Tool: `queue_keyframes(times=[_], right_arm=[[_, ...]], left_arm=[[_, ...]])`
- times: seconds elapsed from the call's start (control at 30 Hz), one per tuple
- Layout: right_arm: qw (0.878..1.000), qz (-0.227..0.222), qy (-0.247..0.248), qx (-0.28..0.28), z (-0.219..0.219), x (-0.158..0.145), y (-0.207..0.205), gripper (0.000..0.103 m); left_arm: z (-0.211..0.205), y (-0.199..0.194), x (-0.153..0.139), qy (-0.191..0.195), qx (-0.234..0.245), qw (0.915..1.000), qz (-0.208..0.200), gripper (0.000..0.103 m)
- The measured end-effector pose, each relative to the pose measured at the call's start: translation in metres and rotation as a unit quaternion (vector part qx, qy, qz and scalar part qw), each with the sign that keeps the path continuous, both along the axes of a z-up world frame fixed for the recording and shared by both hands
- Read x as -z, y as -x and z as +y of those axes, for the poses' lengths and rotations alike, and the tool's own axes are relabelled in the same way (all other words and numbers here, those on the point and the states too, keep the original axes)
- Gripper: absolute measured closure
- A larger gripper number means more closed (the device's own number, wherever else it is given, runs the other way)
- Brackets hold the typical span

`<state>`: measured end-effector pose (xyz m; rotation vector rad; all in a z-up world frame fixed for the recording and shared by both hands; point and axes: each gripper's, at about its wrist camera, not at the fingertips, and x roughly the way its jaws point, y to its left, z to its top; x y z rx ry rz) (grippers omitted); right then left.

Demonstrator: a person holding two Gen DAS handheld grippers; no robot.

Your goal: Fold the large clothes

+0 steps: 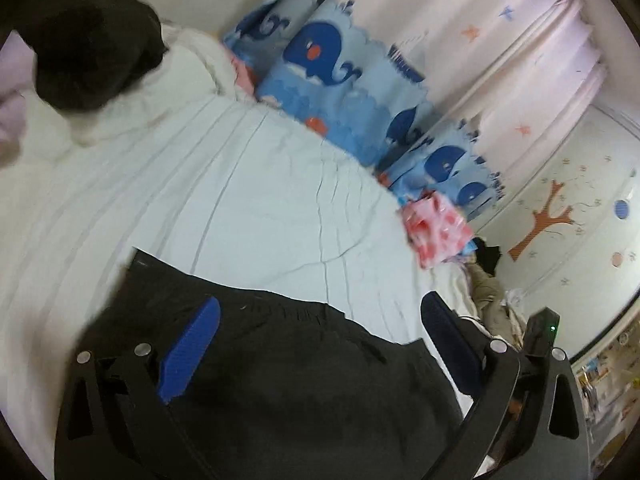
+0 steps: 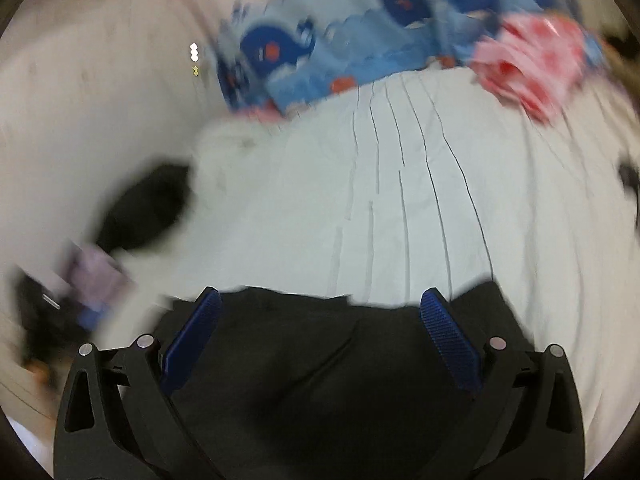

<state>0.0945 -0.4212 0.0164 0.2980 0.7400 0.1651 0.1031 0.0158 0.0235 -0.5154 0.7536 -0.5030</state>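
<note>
A black garment (image 1: pixel 288 368) lies flat on the pale blue bed sheet (image 1: pixel 248 200), close under both cameras. My left gripper (image 1: pixel 320 316) is open, its blue fingers (image 1: pixel 192 348) spread wide over the garment's upper edge. The same black garment (image 2: pixel 320 360) fills the bottom of the blurred right wrist view. My right gripper (image 2: pixel 320 304) is open too, fingers (image 2: pixel 448 336) apart above the cloth. Neither gripper holds anything.
A second black garment (image 1: pixel 88 44) sits on a white heap (image 1: pixel 172 76) at the far left. A blue whale-print cover (image 1: pixel 340 76) lines the far side of the bed. A pink patterned cloth (image 1: pixel 436 232) lies at the bed's right end.
</note>
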Motion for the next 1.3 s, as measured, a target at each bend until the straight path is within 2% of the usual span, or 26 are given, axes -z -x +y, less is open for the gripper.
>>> queue_keyframes(times=[0.07,0.1,0.13,0.17,0.2,0.23,0.33,0.4,0.43,0.47,0.53,0.57,0.63,0.67,0.7,0.73,0.77,0.83,0.97,1.0,1.07,1.1,1.17,1.23,1.27,1.3], right_arm=[[0.997,0.027,0.073,0.001,0.017,0.037,-0.03,0.006],[0.995,0.058,0.082,0.009,0.018,0.064,-0.038,0.006],[0.994,0.084,0.068,0.016,0.015,0.09,-0.043,0.006],[0.994,0.101,0.022,0.02,0.006,0.115,-0.04,0.006],[0.994,0.097,-0.034,0.028,-0.004,0.129,-0.031,0.007],[0.994,0.089,-0.05,0.03,-0.01,0.134,-0.023,0.007],[0.994,0.108,-0.008,0.009,-0.003,0.136,-0.019,0.007],[0.993,0.114,0.035,0.02,0.004,0.12,-0.018,0.007],[0.995,0.095,0.036,0.024,0.003,0.11,-0.014,0.007],[0.996,0.07,0.034,0.031,0.003,0.096,-0.01,0.007],[0.997,0.027,0.046,0.06,-0.002,0.077,0.001,0.007],[0.996,0.016,0.052,0.075,-0.005,0.075,0.003,0.007],[0.993,0.039,0.061,0.094,-0.014,0.094,-0.003,0.007],[0.99,0.072,0.064,0.099,-0.02,0.116,-0.009,0.007],[0.99,0.092,0.043,0.099,-0.026,0.132,-0.011,0.006],[0.99,0.096,-0.019,0.099,-0.04,0.148,-0.011,0.006],[0.99,0.084,-0.044,0.104,-0.051,0.152,-0.008,0.006],[0.991,0.078,-0.048,0.101,-0.053,0.157,-0.007,0.006],[0.989,0.103,0.011,0.103,-0.043,0.141,-0.008,0.006],[0.99,0.085,0.027,0.113,-0.04,0.128,-0.002,0.006],[0.994,0.032,0.023,0.103,-0.025,0.098,0.006,0.006],[0.995,0.009,0.04,0.087,-0.009,0.079,0.009,0.006],[0.996,-0.004,0.077,0.045,0.023,0.063,0.005,0.006],[0.991,0.009,0.13,0.008,0.054,0.066,-0.006,0.006],[0.988,0.025,0.155,-0.004,0.066,0.078,-0.013,0.006],[0.98,0.065,0.187,-0.018,0.077,0.106,-0.024,0.006]], left_arm=[[-0.008,-0.012,0.024,-0.009,-0.013,0.9997,0.02,0.007],[-0.011,-0.017,0.045,-0.019,-0.019,0.9989,0.038,0.007],[-0.013,-0.019,0.066,-0.022,-0.021,0.9981,0.054,0.008],[-0.011,-0.016,0.089,-0.014,-0.013,0.9979,0.063,0.008],[-0.011,-0.01,0.098,-0.013,-0.007,0.9985,0.053,0.008],[-0.012,-0.005,0.101,-0.017,-0.004,0.999,0.041,0.008],[-0.019,0.003,0.1,-0.069,0.003,0.9967,0.043,0.008],[-0.017,0.007,0.085,-0.088,-0.017,0.9949,0.046,0.008],[-0.016,0.009,0.076,-0.082,-0.023,0.9957,0.038,0.008],[-0.015,0.014,0.06,-0.08,-0.03,0.9963,0.01,0.008],[-0.019,0.013,0.047,-0.107,-0.045,0.9928,-0.029,0.007],[-0.019,0.01,0.049,-0.114,-0.047,0.9919,-0.031,0.007],[-0.015,-0.009,0.073,-0.122,-0.048,0.9913,0.009,0.007],[-0.014,-0.018,0.086,-0.121,-0.05,0.9909,0.03,0.008],[-0.006,-0.024,0.103,-0.088,-0.041,0.994,0.051,0.008],[0.0,-0.025,0.11,-0.068,-0.046,0.9954,0.051,0.008],[0.003,-0.027,0.115,-0.064,-0.051,0.9956,0.047,0.008],[-0.001,-0.029,0.124,-0.075,-0.046,0.9948,0.051,0.008],[-0.006,-0.024,0.114,-0.121,-0.065,0.9889,0.057,0.008],[-0.008,-0.013,0.1,-0.127,-0.076,0.9881,0.042,0.008],[-0.017,0.004,0.081,-0.131,-0.068,0.989,0.007,0.008],[-0.029,0.011,0.07,-0.147,-0.06,0.9872,-0.016,0.008],[-0.048,0.017,0.061,-0.168,-0.042,0.9841,-0.041,0.008],[-0.07,0.019,0.062,-0.201,-0.028,0.9776,-0.056,0.007],[-0.075,0.018,0.066,-0.21,-0.024,0.9758,-0.056,0.007],[-0.079,0.016,0.073,-0.214,-0.021,0.9753,-0.049,0.007]])
